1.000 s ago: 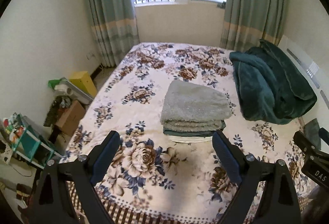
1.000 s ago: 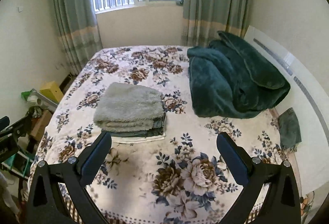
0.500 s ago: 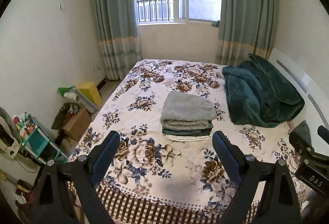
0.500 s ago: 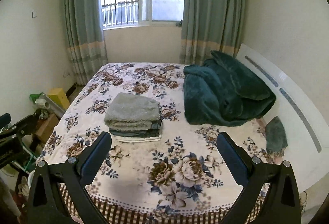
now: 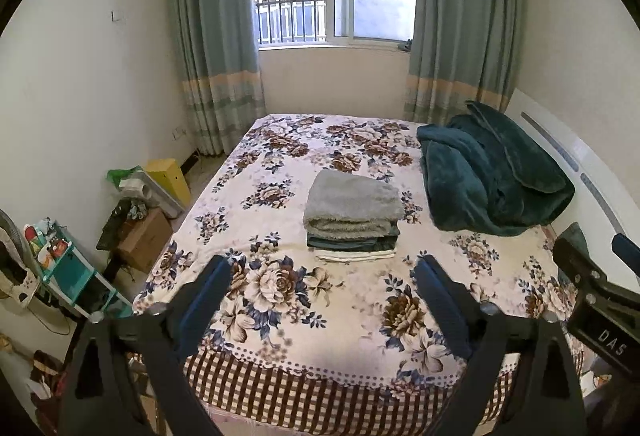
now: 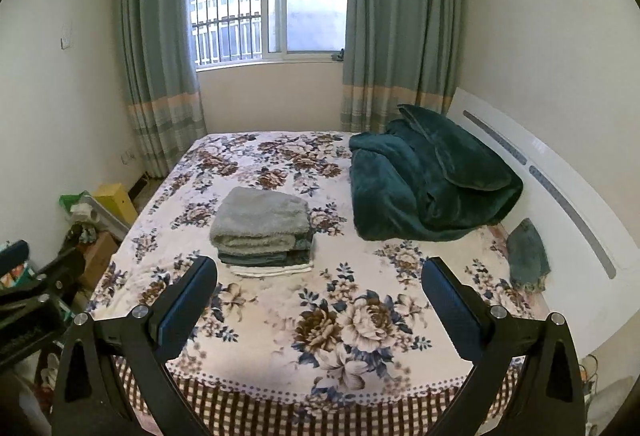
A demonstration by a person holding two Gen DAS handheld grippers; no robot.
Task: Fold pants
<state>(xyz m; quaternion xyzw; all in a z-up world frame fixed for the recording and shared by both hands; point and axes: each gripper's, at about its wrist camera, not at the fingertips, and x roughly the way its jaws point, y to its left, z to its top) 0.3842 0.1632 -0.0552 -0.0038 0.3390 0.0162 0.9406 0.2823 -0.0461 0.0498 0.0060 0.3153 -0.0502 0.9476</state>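
Observation:
A stack of folded garments with fluffy grey pants (image 5: 352,202) on top lies in the middle of the floral bed (image 5: 280,300); the stack also shows in the right wrist view (image 6: 262,222). My left gripper (image 5: 322,294) is open and empty, held back above the bed's near edge. My right gripper (image 6: 320,294) is open and empty too, equally far from the stack. The right gripper's body shows at the right edge of the left wrist view (image 5: 596,300).
A dark green blanket (image 6: 428,176) is heaped at the bed's right side by the white headboard (image 6: 560,196). A small green cloth (image 6: 526,256) lies near it. Boxes and clutter (image 5: 148,204) and a teal shelf (image 5: 68,276) stand on the floor at left.
Both grippers have pulled back and up from the bed. The folded stack looks smaller, and the window and the bed's checked front edge have come into view.

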